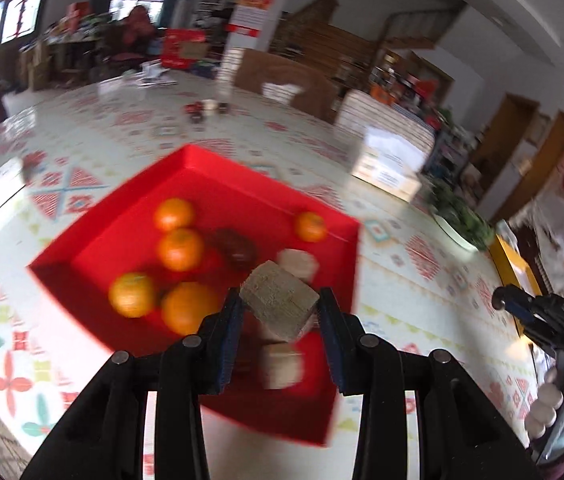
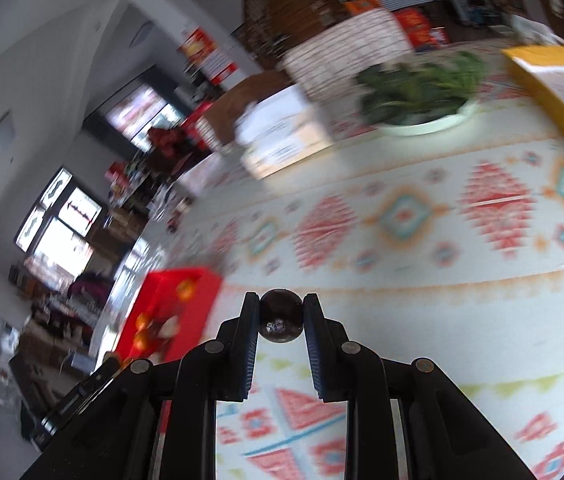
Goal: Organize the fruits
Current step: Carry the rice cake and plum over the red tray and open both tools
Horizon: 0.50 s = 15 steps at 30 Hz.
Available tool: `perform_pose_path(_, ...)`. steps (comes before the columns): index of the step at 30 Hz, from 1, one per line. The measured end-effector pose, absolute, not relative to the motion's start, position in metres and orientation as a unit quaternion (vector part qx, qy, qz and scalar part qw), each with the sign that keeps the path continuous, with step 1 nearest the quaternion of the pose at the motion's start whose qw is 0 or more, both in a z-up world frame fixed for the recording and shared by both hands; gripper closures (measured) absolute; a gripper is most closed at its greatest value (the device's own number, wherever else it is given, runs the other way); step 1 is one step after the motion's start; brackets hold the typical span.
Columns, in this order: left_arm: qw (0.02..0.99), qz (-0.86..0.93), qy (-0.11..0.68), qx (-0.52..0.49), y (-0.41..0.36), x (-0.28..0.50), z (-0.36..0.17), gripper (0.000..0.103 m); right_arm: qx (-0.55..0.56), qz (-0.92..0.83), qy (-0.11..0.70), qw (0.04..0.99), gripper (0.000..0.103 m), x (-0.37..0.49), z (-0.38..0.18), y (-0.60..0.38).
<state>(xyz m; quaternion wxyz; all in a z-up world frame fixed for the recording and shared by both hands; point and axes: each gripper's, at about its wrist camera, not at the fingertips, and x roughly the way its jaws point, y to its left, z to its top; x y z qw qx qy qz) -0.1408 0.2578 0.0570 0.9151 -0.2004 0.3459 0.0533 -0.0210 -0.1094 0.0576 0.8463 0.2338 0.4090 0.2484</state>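
Observation:
A red tray sits on the patterned tablecloth and holds several oranges, a dark red fruit and pale beige blocks. My left gripper is shut on a beige block and holds it over the tray's near side. My right gripper is shut on a small dark round fruit above the tablecloth, to the right of the red tray. The right gripper also shows at the far right of the left wrist view.
A white bowl of green leaves and a yellow box stand at the table's far right. A white carton stands beyond them. Small dark and white objects lie at the far end of the table.

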Motion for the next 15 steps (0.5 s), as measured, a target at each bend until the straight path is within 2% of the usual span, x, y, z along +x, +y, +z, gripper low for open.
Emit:
perform_pose_path(13, 0.91, 0.066, 0.343, -0.222, 0.302, -0.147, 0.034, 0.067, 0.122, 0.354, 0.46, 0.805, 0.078, -0.027, 0.047, 0.08)
perform_pose_path(15, 0.911, 0.065, 0.341, -0.224, 0.305, -0.146, 0.031, 0.063, 0.111, 0.361, 0.466, 0.8, 0.078, -0.025, 0.044, 0.1)
